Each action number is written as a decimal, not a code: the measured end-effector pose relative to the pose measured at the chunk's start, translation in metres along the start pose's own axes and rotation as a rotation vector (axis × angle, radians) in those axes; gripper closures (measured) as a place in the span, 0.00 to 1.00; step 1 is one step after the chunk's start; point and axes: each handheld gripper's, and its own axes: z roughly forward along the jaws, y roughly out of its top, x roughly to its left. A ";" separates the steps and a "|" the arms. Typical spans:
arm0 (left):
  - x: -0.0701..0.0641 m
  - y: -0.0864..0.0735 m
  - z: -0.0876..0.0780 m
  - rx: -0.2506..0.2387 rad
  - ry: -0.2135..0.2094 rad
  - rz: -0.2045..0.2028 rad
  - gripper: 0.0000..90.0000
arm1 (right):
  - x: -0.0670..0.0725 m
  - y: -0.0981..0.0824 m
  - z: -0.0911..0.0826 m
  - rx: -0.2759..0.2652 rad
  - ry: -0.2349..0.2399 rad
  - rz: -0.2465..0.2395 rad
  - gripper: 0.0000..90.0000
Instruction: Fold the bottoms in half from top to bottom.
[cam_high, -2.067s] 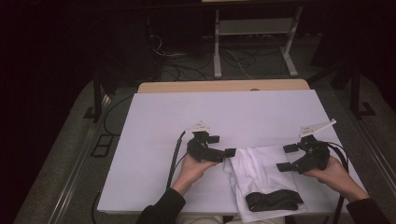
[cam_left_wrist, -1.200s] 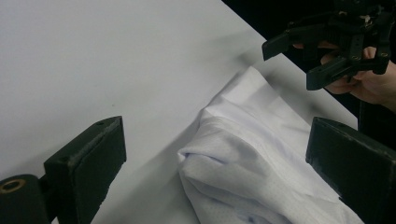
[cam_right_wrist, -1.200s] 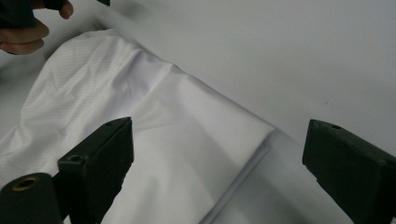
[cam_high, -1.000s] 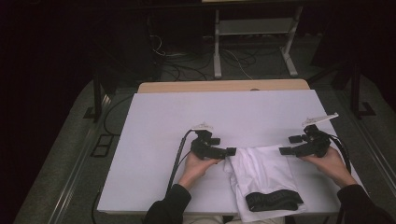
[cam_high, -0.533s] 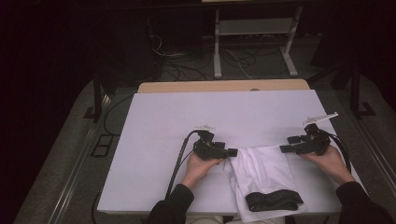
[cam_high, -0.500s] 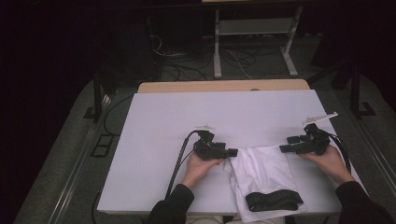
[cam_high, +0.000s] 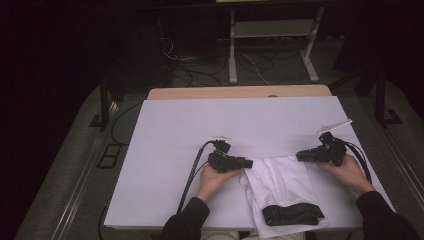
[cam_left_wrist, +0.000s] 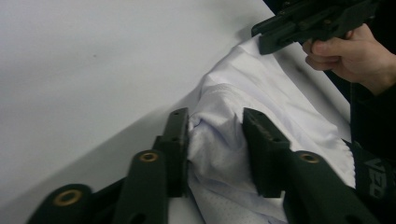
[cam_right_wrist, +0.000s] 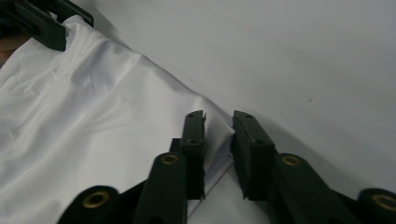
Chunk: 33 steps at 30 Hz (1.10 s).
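A white garment (cam_high: 280, 182) with a black waistband (cam_high: 292, 214) lies flat near the front edge of the white table (cam_high: 200, 125). My left gripper (cam_high: 247, 163) lies at the garment's far left corner. Its jaws have just been closing, and bunched white cloth (cam_left_wrist: 217, 149) now fills the gap between them in the left gripper view (cam_left_wrist: 215, 116). My right gripper (cam_high: 300, 156) lies at the far right corner. Its jaws have also just been closing, and they pinch the folded corner of the cloth (cam_right_wrist: 140, 93) in the right gripper view (cam_right_wrist: 218, 116).
A wooden strip (cam_high: 240, 92) runs along the table's far edge. Behind it, cables (cam_high: 200, 75) and a metal stand (cam_high: 272, 35) sit on the dark floor. The left gripper's black cable (cam_high: 192, 172) trails across the table toward the front edge.
Both grippers have shifted slightly away from the person to the garment's far corners, and both pairs of jaws have narrowed onto the cloth. The garment's far edge now lies stretched between them.
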 end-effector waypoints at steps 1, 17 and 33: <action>-0.001 0.000 0.000 0.003 0.006 0.008 0.74 | 0.000 0.000 0.001 0.003 0.004 -0.001 0.90; -0.029 -0.001 -0.017 0.007 0.140 0.190 0.93 | 0.010 0.006 -0.003 -0.045 0.008 0.006 0.97; -0.033 -0.003 -0.048 0.023 0.190 0.212 0.93 | 0.030 0.032 0.018 -0.015 -0.014 -0.043 0.97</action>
